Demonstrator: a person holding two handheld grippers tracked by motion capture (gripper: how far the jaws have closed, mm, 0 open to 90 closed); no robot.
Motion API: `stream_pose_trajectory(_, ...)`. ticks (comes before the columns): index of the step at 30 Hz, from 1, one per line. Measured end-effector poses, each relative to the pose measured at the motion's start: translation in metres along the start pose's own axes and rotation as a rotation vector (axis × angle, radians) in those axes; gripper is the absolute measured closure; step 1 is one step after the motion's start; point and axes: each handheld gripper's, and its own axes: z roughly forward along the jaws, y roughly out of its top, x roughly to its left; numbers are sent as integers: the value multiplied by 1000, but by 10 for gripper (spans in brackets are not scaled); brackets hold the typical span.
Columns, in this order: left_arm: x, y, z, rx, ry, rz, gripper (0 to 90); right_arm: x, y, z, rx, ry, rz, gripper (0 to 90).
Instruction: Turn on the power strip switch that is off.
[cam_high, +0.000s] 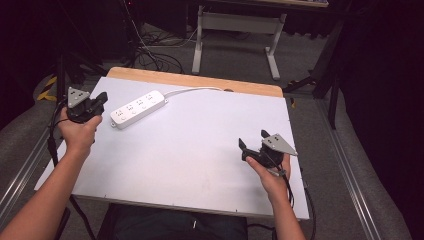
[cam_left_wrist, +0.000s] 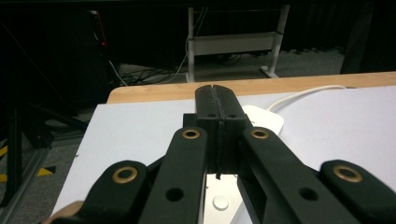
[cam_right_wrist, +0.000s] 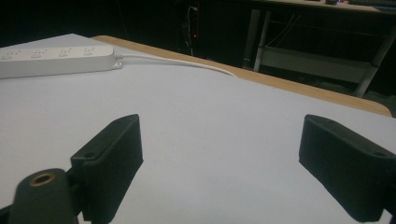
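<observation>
A white power strip (cam_high: 138, 108) lies on the white table top (cam_high: 200, 145) at the back left, its white cord (cam_high: 195, 90) running off toward the back edge. My left gripper (cam_high: 103, 97) is held just left of the strip's near end, its jaws pressed together with nothing between them; in the left gripper view the shut left gripper (cam_left_wrist: 216, 100) sits over the power strip (cam_left_wrist: 266, 119). My right gripper (cam_high: 253, 139) hovers over the right part of the table, jaws wide apart and empty. The right gripper view has the power strip (cam_right_wrist: 56, 60) far off to the left.
A wooden strip (cam_high: 195, 80) borders the table's back edge. Behind it stands a white desk frame (cam_high: 235, 30) with cables (cam_high: 155, 55) on the floor. Metal rails (cam_high: 350, 165) run along the right side.
</observation>
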Motion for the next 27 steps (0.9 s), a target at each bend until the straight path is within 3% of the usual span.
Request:
stream_pose_trajectory(9, 4, -3, -17, -14, 11, -8, 900, 0, 0, 0, -1, 0, 0, 140)
stream_pose_trajectory(27, 2, -3, -20, -42, 20, -1, 900, 2, 1, 1, 0, 8, -7, 140)
